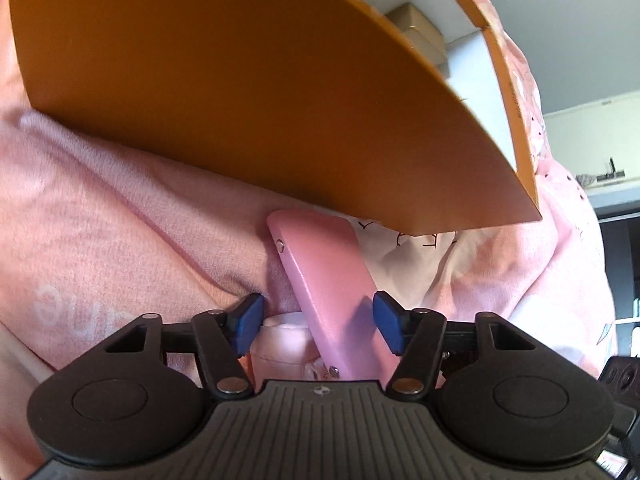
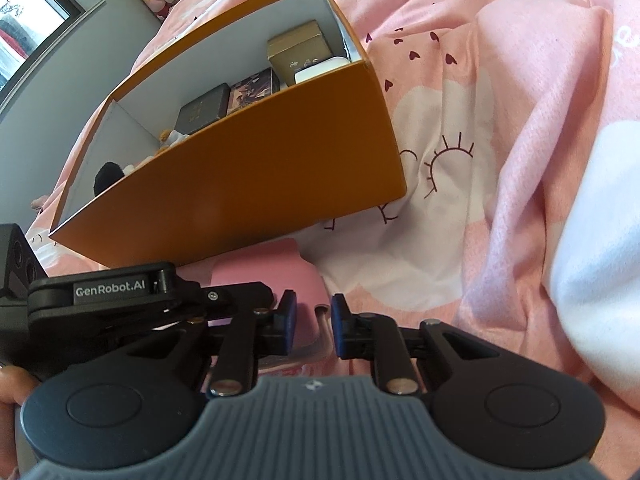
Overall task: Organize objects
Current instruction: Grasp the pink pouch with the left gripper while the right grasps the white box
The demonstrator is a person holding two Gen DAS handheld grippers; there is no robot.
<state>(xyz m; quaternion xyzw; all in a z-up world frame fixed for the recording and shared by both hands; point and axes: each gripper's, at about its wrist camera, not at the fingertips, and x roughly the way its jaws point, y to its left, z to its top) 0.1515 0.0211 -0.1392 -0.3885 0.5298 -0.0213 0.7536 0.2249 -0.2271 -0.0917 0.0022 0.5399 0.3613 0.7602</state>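
Orange box (image 1: 240, 92) hides pink case's (image 1: 332, 280) far end.

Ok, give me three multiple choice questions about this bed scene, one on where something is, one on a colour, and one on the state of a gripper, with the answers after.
1. Where does the pink case lie?
A. inside the box
B. on the bedding in front of the box
C. on the window sill

2. What colour is the outside of the box?
A. orange
B. green
C. black

3. How does the left gripper stand?
A. shut with nothing in it
B. out of view
C. open, a finger on each side of the pink case

Answers:
1 B: it rests on the pink bedding just below the box's near wall.
2 A: the outer walls are orange and the inside is white.
3 C: the blue pads sit wide apart with the case between them, and no pressing contact is clear.
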